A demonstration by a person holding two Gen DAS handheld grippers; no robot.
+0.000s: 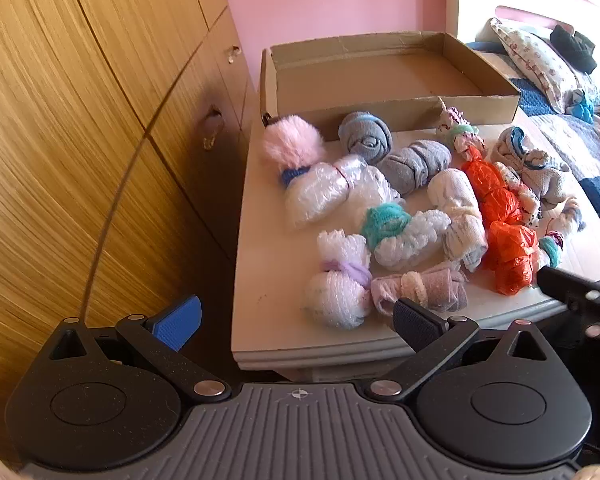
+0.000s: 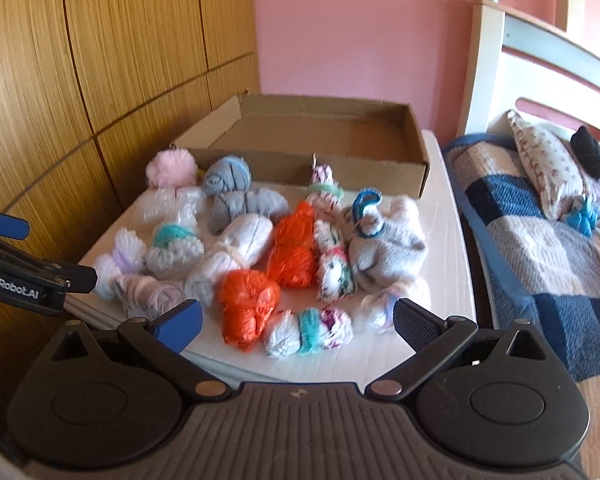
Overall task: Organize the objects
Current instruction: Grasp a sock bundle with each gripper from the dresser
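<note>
Meanwhile, a jumble of small tied bundles is seen spread over a white table (image 1: 276,280), all of them in front of an empty cardboard box (image 1: 384,76) that is set at the table's far edge against a pink wall (image 2: 360,28). Just before the box's near wall a pink pompom (image 1: 291,145) and a rolled grey sock (image 1: 365,137) are laid; a second grey sock (image 1: 414,165) is placed a little nearer. Two orange bags (image 1: 500,220) are set end to end further out from the box, towards its right corner, with a white sock (image 1: 458,216) just beside them. Clear plastic bundles (image 1: 332,190), one tied with a teal band (image 1: 384,220), are gathered before the box's left half. A lilac-tied bundle (image 1: 340,280) is found farthest from the box, near the table's front edge.

Both tools are held above that front edge, tilted down towards the box. The left gripper (image 1: 296,322) is shown with its jaws spread wide and nothing between them. The right gripper (image 2: 298,320) is likewise spread wide, nothing pinched, with bundles seen beyond its fingers. A wooden wardrobe (image 1: 80,120) is seen to the box's left, a bed (image 2: 540,248) to its right.
</note>
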